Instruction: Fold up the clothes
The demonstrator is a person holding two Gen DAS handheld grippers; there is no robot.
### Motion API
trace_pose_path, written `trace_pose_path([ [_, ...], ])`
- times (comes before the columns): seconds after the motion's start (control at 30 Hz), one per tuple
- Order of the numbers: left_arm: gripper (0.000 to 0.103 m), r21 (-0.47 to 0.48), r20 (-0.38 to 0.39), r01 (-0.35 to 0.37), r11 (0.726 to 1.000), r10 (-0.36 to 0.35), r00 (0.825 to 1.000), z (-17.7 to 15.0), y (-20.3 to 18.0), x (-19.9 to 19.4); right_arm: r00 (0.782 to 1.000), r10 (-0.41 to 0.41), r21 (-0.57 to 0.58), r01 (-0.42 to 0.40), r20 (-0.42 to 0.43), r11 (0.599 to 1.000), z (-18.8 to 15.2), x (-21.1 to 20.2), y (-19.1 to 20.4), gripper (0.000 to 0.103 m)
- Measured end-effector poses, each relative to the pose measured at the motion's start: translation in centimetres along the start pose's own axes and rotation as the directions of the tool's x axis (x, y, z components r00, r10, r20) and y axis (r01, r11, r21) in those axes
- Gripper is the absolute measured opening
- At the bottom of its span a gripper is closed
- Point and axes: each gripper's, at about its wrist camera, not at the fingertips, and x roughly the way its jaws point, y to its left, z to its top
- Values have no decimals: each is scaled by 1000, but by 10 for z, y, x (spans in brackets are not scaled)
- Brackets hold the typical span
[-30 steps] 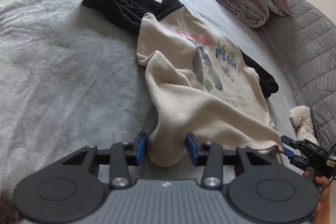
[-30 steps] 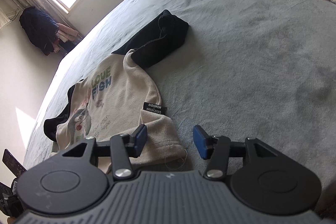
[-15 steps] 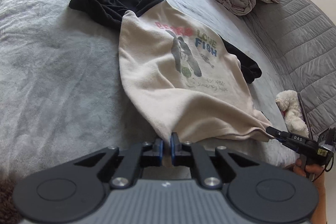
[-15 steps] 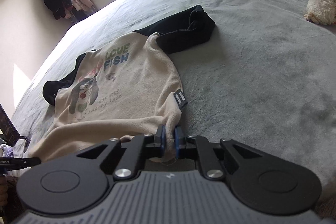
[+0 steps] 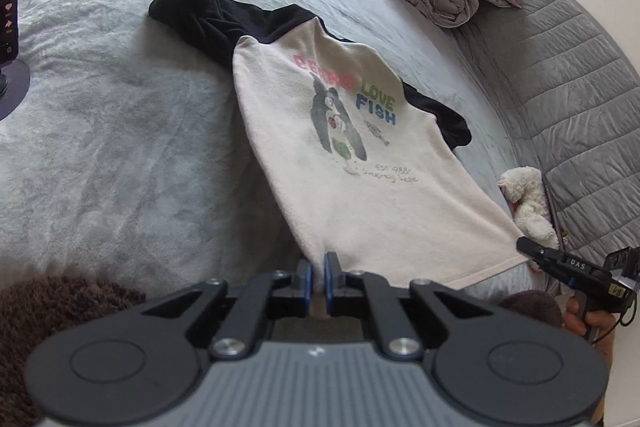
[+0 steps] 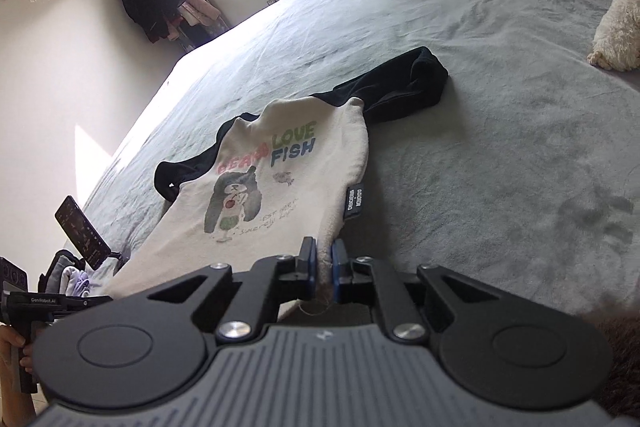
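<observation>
Clamping the sweatshirt (image 5: pixel 360 163) hem — left gripper (image 5: pixel 316 277) and right gripper (image 6: pixel 324 269) — fabric stretching ahead.

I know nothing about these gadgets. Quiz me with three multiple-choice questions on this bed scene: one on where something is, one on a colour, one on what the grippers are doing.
1. Where is the white plush toy?
A. on the shirt
B. at the bed's edge by the grey quilted headboard
C. on the folded duvet

2. What colour are the sleeves of the shirt?
A. black
B. red
C. cream

3. What are the left gripper and right gripper doing?
A. both open above the bed
B. one open, one shut
C. both shut on the shirt's hem

Answers: 1 B, the toy lies next to the headboard, clear of the shirt. 2 A, black sleeves join a cream body. 3 C, each view shows cream cloth pinched between blue pads.
</observation>
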Motion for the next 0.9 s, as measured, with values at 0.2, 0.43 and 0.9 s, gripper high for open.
trace_pose_path([
  [0.2, 8, 29, -69, -130, 991, 132, 989, -1, 11, 30, 990, -107, -29, 105, -93, 994, -7, 33, -8, 17],
  [0.43, 26, 26, -18, -149, 988, 149, 989, 15, 13, 33, 983, -153, -80, 145, -103, 986, -3, 46, -8, 18],
  [0.9, 44, 91, 62, -236, 968, 231, 971, 83, -6, 69, 982, -170, -171, 154, -86, 973, 54, 97, 12, 38],
])
